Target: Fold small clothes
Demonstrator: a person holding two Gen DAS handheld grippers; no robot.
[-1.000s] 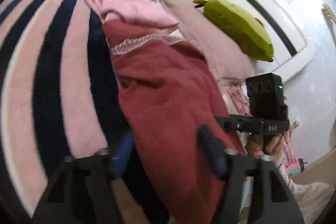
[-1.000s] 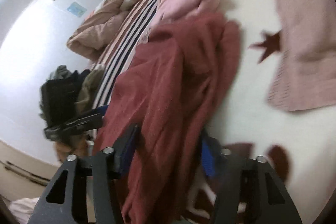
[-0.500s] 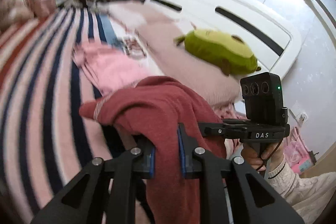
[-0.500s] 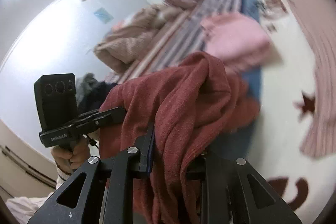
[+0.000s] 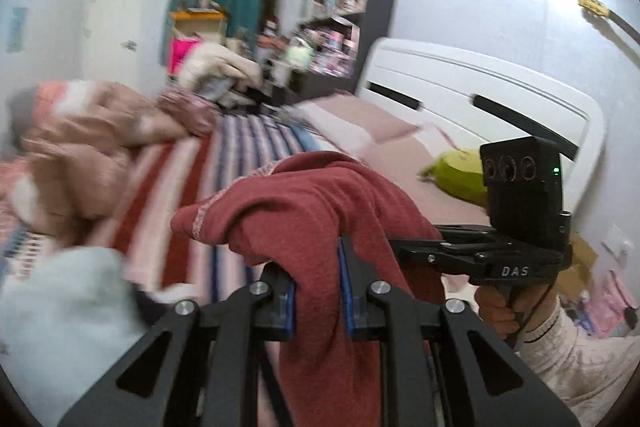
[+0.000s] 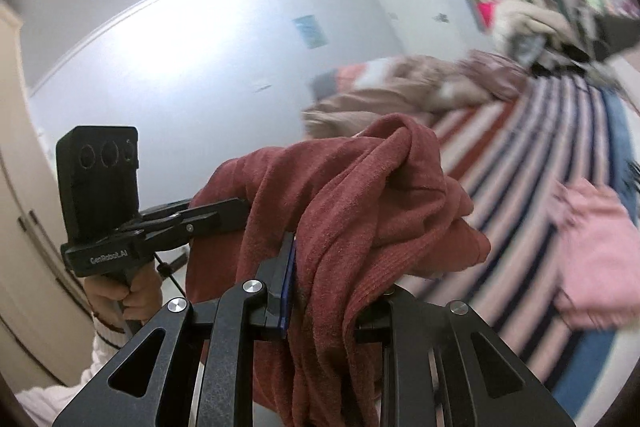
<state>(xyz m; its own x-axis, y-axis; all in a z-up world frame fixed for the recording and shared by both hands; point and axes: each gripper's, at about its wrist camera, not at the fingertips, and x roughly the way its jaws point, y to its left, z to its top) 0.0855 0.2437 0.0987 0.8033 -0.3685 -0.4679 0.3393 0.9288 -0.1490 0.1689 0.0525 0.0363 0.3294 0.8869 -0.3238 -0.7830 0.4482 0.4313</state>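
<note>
A dark red knit garment (image 5: 312,211) hangs in the air between both grippers, above the striped bed. My left gripper (image 5: 318,291) is shut on one edge of it, cloth draping down between the fingers. My right gripper (image 6: 332,287) is shut on another edge of the same garment (image 6: 352,195); its right finger is hidden under the cloth. Each gripper shows in the other's view: the right one (image 5: 416,247) at the right, the left one (image 6: 216,215) at the left.
The bed has a pink, navy and red striped cover (image 5: 224,163). A folded pink garment (image 6: 592,259) lies on it. A heap of beige bedding (image 5: 88,139) sits at the far side. A green plush toy (image 5: 456,175) lies near the white headboard (image 5: 500,95).
Both grippers closed on the red garment and lifted it off the bed. The views tilted up from the bedcover toward the room.
</note>
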